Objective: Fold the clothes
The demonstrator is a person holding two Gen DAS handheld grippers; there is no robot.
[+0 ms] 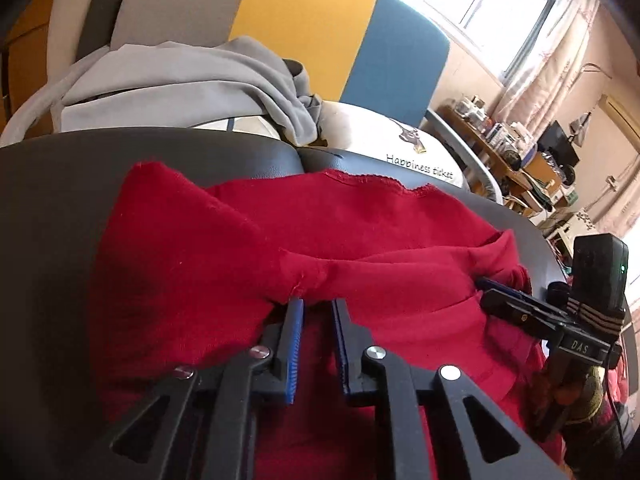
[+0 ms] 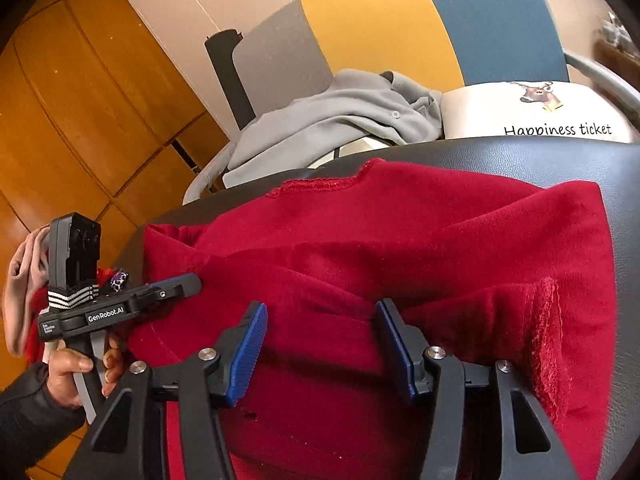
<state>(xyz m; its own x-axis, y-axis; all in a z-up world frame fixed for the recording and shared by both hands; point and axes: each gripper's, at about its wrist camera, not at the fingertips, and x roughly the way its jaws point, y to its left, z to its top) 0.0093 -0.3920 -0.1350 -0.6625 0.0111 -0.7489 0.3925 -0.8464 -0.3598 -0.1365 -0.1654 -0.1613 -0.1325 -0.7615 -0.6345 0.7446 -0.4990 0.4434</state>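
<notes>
Red garment: lies spread and partly folded on the black padded surface, scalloped edge toward the far side; one folded flap sits on top of the main body
Left gripper: blue-padded fingers close together with a narrow gap, tips tucked under a bunched ridge of red cloth; whether they actually pinch the cloth I cannot tell
Right gripper: fingers spread wide apart, released; red cloth lies between and beneath them, a fold running across just past the tips
Only in the left wrist view: a bright window with pale curtains, a cluttered desk at the far right; the right gripper seen from the side, its tips resting on the garment's right edge
Only in the right wrist view: orange wooden panels; the hand gripping the left gripper's handle, "GenRobot.AI" printed on its body; a rough hem on the garment's right flap
Both views: a grey garment heaped behind the surface; a white cushion with a deer picture and "Happiness ticket"; a grey, yellow and blue chair back
</notes>
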